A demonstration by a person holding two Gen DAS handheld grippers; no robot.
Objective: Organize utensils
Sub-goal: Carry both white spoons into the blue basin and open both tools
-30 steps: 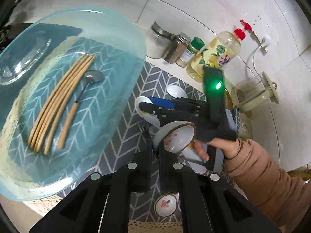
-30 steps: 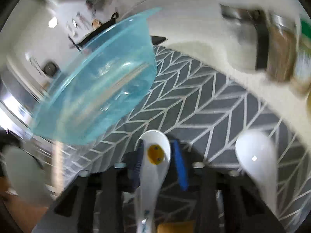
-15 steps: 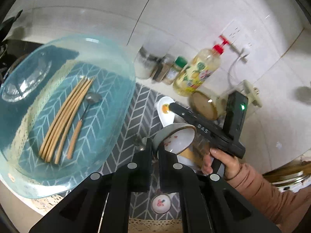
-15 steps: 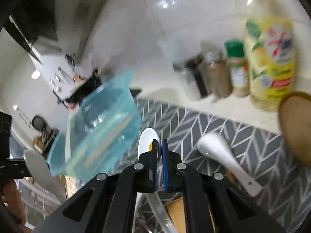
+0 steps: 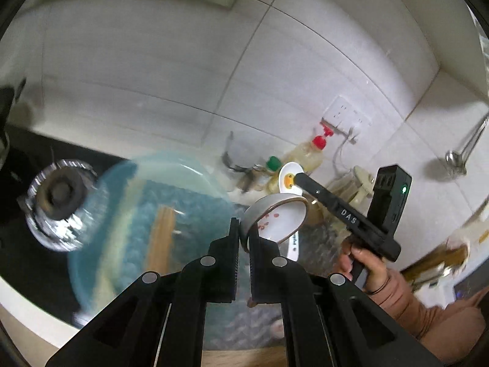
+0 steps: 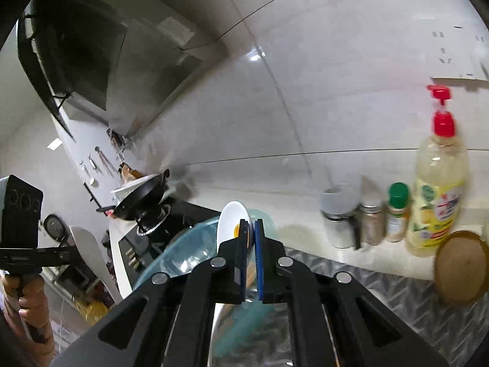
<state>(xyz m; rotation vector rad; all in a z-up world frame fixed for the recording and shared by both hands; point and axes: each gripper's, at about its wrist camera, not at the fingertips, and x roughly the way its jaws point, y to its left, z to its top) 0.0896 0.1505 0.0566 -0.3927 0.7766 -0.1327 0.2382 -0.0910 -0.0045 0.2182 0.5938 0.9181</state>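
The left tongs (image 5: 243, 238) are clamped on the rim of a flowered spoon (image 5: 276, 218), carried in the air. At 1 o'clock, the right tongs (image 6: 250, 241) pinch a white spoon (image 6: 232, 224) with a yellow mark, also aloft. Beyond, at 10 o'clock, the blue tray (image 5: 195, 180) holds the chopsticks (image 5: 160, 238) on the tabletop. Judged step: carrying 2 spoons over; next, lower them beside the chopsticks and release.

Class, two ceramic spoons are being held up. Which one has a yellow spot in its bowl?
The white spoon in the right gripper; the left gripper's spoon shows small red marks instead.
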